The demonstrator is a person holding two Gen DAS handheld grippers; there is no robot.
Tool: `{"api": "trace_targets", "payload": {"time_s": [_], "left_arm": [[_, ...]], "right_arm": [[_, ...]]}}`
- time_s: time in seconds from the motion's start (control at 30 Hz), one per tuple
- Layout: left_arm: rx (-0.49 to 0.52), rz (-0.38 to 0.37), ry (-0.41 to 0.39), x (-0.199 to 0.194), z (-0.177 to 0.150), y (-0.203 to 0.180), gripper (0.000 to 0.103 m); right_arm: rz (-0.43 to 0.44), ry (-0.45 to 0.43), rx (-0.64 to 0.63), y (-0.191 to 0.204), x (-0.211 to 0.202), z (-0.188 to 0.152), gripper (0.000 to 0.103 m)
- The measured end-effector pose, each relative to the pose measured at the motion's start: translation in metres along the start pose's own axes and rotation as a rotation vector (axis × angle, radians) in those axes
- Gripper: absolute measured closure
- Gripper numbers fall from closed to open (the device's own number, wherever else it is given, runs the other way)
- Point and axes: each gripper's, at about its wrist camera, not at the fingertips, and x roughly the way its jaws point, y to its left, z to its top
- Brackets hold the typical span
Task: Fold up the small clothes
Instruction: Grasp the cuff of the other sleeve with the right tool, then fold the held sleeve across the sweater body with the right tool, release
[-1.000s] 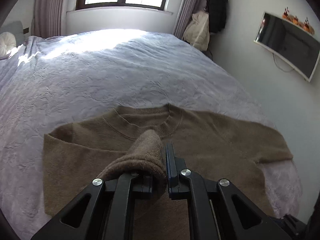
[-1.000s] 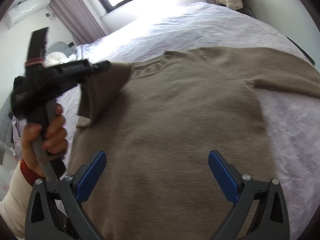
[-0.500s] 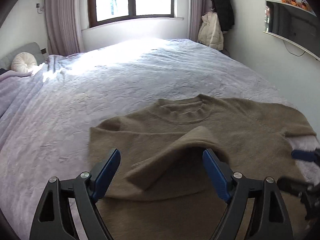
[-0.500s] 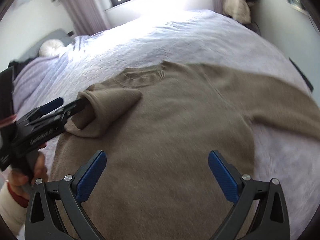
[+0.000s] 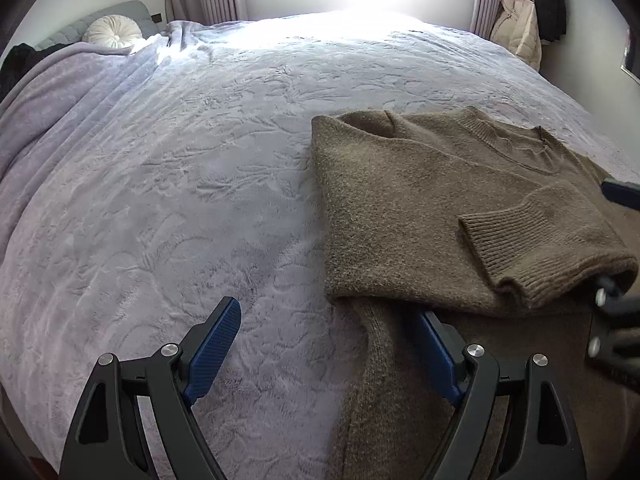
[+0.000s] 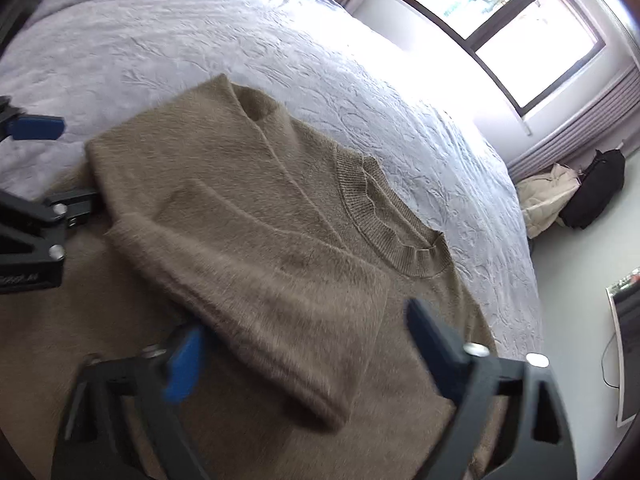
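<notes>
A brown knitted sweater (image 5: 400, 184) (image 6: 248, 184) lies flat on the bed. One sleeve is folded across its chest, with the ribbed cuff (image 5: 516, 248) on top. My left gripper (image 5: 328, 348) (image 6: 60, 164) is open and straddles the sweater's side edge near the fold, holding nothing. My right gripper (image 6: 304, 352) (image 5: 612, 240) hovers over the folded sleeve end (image 6: 304, 320), which lies between its fingers. Its jaws are closing, and a gap still shows beside the right pad.
The lilac embossed bedspread (image 5: 180, 180) stretches far to the left of the sweater. A round white cushion (image 5: 112, 32) sits by the headboard. Coats (image 5: 532, 20) hang by the window, and a dark bag (image 6: 592, 188) stands on the floor past the bed.
The left gripper let go of the sleeve cuff, opened wide and moved to the sweater's side edge. The sleeve now lies folded on the chest. The right gripper rolled, moved over the cuff and narrowed.
</notes>
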Motion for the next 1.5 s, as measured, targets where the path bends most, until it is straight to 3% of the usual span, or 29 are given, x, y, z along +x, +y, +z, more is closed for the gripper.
{"api": "trace_targets", "payload": {"time_s": [0.03, 0.07, 0.13, 0.2, 0.3, 0.37, 0.47, 0.57, 0.67, 0.77, 0.97, 1.1, 1.13, 1.17, 1.2, 1.23, 1.27, 1.3, 1.4, 1.5], "left_arm": [[-0.007, 0.002, 0.003, 0.002, 0.0, 0.001, 0.018], [-0.012, 0.006, 0.002, 0.004, 0.001, 0.001, 0.018], [-0.014, 0.014, -0.001, 0.005, 0.002, 0.0, 0.018], [-0.014, 0.018, -0.003, 0.006, 0.002, -0.002, 0.018], [-0.011, 0.026, -0.003, 0.008, 0.002, -0.003, 0.018], [-0.008, 0.032, -0.005, 0.007, 0.001, -0.005, 0.017], [-0.002, 0.016, -0.009, -0.001, 0.002, -0.002, 0.018], [0.035, -0.054, -0.024, -0.021, 0.0, 0.003, 0.018], [0.097, -0.051, -0.092, -0.046, 0.005, 0.007, 0.018], [0.109, -0.051, -0.101, -0.047, 0.033, 0.011, 0.018], [0.038, -0.179, 0.069, 0.027, 0.109, 0.017, 0.018], [0.064, -0.165, 0.16, 0.072, 0.128, 0.011, 0.018], [0.052, -0.185, 0.186, 0.08, 0.128, 0.01, 0.025], [0.04, -0.214, 0.213, 0.085, 0.129, 0.012, 0.047], [0.028, -0.247, 0.247, 0.091, 0.129, 0.011, 0.059], [0.02, -0.264, 0.256, 0.092, 0.129, 0.009, 0.078], [0.018, -0.262, 0.242, 0.09, 0.129, 0.007, 0.087], [0.013, -0.253, 0.216, 0.086, 0.13, 0.007, 0.091], [-0.041, -0.245, 0.137, 0.076, 0.133, 0.019, 0.092], [-0.105, -0.24, 0.109, 0.08, 0.129, 0.038, 0.092]], "right_arm": [[0.026, 0.011, 0.036, -0.008, 0.005, 0.003, 0.067], [0.07, 0.01, 0.093, -0.02, 0.007, 0.005, 0.09], [0.126, -0.034, 0.253, -0.053, 0.004, 0.002, 0.091], [0.126, -0.098, 0.44, -0.098, 0.003, -0.009, 0.091], [0.171, -0.133, 0.707, -0.162, 0.02, -0.047, 0.091], [0.279, -0.08, 0.894, -0.19, 0.051, -0.085, 0.09], [0.465, 0.016, 1.111, -0.202, 0.09, -0.137, 0.074], [0.63, -0.064, 1.272, -0.204, 0.097, -0.172, 0.068], [0.691, -0.085, 1.3, -0.206, 0.094, -0.175, 0.055], [0.712, -0.098, 1.309, -0.207, 0.094, -0.172, 0.053], [0.74, -0.124, 1.308, -0.201, 0.101, -0.174, 0.053], [0.756, -0.123, 1.294, -0.204, 0.098, -0.177, 0.053], [0.757, -0.123, 1.292, -0.203, 0.099, -0.177, 0.053], [0.757, -0.124, 1.29, -0.204, 0.099, -0.179, 0.053], [0.756, -0.123, 1.29, -0.204, 0.099, -0.178, 0.054], [0.752, -0.119, 1.286, -0.203, 0.1, -0.177, 0.058], [0.741, -0.107, 1.279, -0.204, 0.1, -0.174, 0.081], [0.729, -0.094, 1.269, -0.205, 0.1, -0.17, 0.096], [0.731, -0.163, 1.249, -0.213, 0.09, -0.154, 0.096], [0.737, -0.323, 1.193, -0.223, 0.071, -0.14, 0.096]]}}
